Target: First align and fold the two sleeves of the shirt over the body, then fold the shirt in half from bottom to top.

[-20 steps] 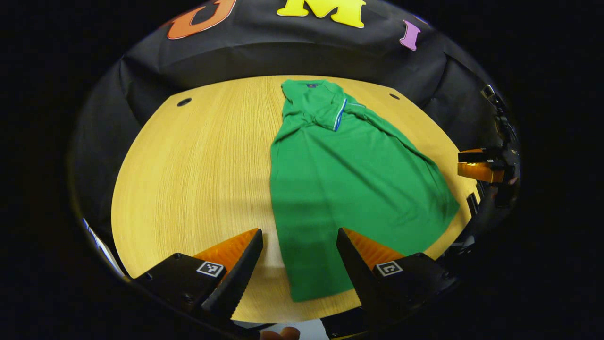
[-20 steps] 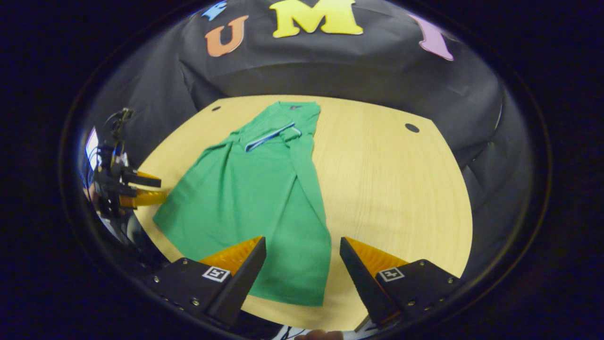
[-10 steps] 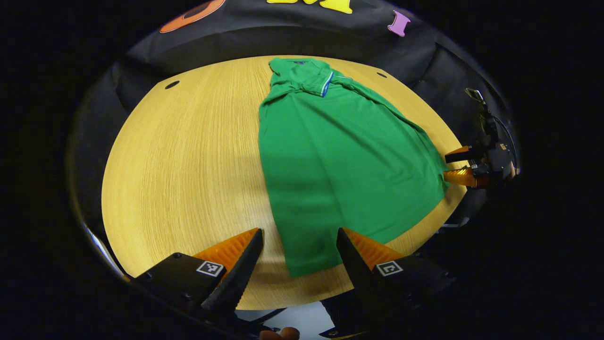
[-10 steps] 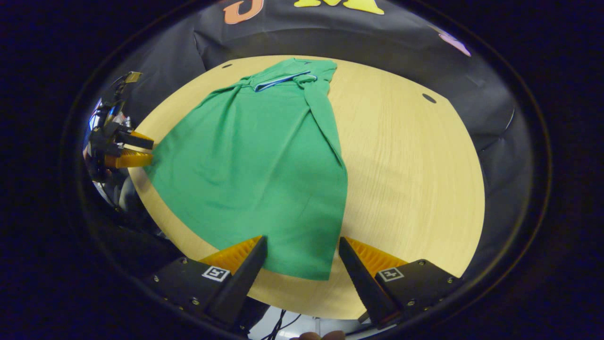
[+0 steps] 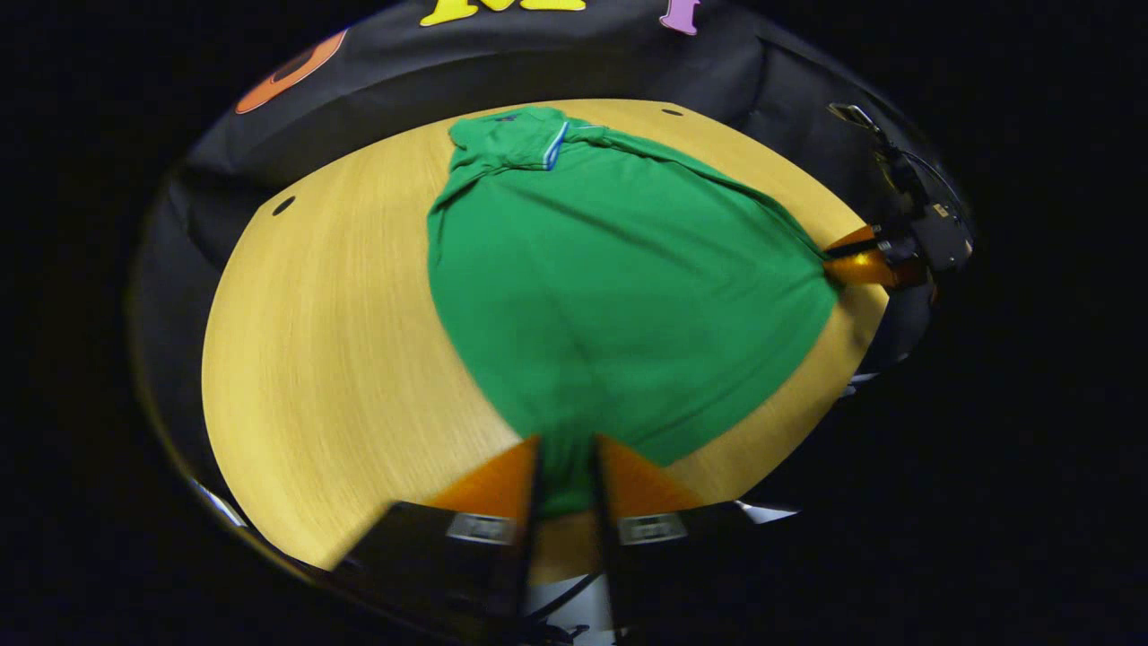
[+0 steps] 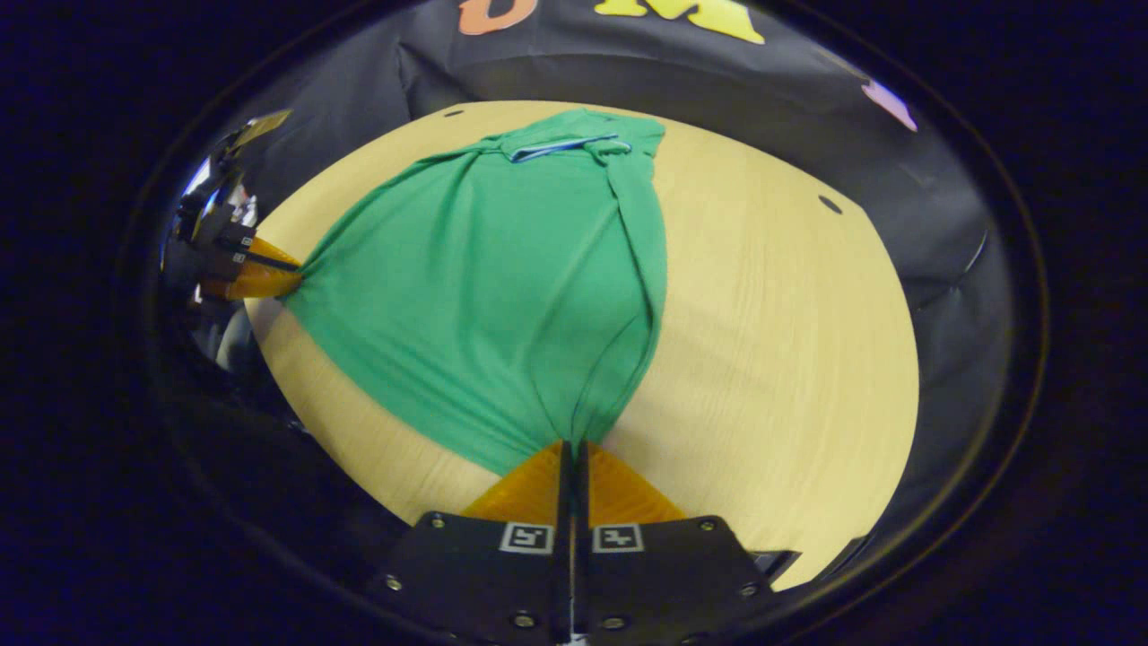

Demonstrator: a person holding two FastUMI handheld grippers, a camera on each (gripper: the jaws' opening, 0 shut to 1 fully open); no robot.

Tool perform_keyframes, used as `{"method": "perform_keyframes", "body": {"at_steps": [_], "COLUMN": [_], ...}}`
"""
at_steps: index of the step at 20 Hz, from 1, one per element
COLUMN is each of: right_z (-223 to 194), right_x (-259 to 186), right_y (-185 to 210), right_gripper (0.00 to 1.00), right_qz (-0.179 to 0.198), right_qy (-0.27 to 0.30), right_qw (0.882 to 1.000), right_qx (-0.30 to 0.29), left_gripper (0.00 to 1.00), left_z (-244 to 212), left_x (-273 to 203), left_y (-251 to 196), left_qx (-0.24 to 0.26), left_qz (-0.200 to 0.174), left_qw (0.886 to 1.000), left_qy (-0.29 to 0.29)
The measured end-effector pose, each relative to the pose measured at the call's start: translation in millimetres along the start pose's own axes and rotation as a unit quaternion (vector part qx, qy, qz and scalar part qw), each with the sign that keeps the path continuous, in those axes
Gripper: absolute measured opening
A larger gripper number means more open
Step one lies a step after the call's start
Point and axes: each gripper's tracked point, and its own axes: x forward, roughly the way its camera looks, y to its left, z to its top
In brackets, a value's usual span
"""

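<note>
The green polo shirt (image 5: 619, 296) lies along the round wooden counter (image 5: 314, 359), collar at the far edge by the booth wall, both sleeves folded in over the body, one showing a blue-and-white cuff stripe (image 6: 560, 145). The left gripper (image 5: 563, 467) is blurred, its fingers nearly together with the hem's left corner between them, and the right gripper (image 6: 570, 458) has its fingers pressed together on the opposite hem corner, so the knit cloth bunches into taut creases. Bare wood-grain counter lies open on either side of the shirt; the near hem edge is hidden behind the fingers.
</note>
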Motion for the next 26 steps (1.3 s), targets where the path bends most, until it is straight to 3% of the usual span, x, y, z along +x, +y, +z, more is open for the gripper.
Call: {"method": "perform_keyframes", "body": {"at_steps": [1,3,5,7,18,26], "right_z": [-1,0,2,7,55,108], "right_x": [0,-1,-1,-5,-33,-50], "right_y": [1,4,2,2,-3,-10], "right_gripper": [0.03,0.01,0.01,0.01,0.01,0.0], "right_qz": [-0.004,0.007,0.023,0.036,0.045,0.053], "right_qy": [0.007,0.011,0.014,0.007,-0.04,-0.081], "right_qw": [1.0,1.0,0.999,0.996,0.991,0.985], "right_qx": [-0.007,0.012,0.047,0.08,0.118,0.14], "left_gripper": [0.11,0.06,0.04,0.03,0.04,0.03], "left_z": [0,-1,-2,-2,46,87], "left_x": [0,0,-5,-13,-41,-50], "left_y": [-2,-4,-5,-6,3,27], "left_qx": [-0.004,-0.049,-0.108,-0.131,-0.085,-0.098], "left_qz": [-0.008,-0.038,-0.065,-0.071,-0.071,-0.057], "left_qw": [1.0,0.998,0.992,0.989,0.992,0.989], "left_qy": [-0.003,-0.009,-0.006,-0.007,-0.059,-0.095]}}
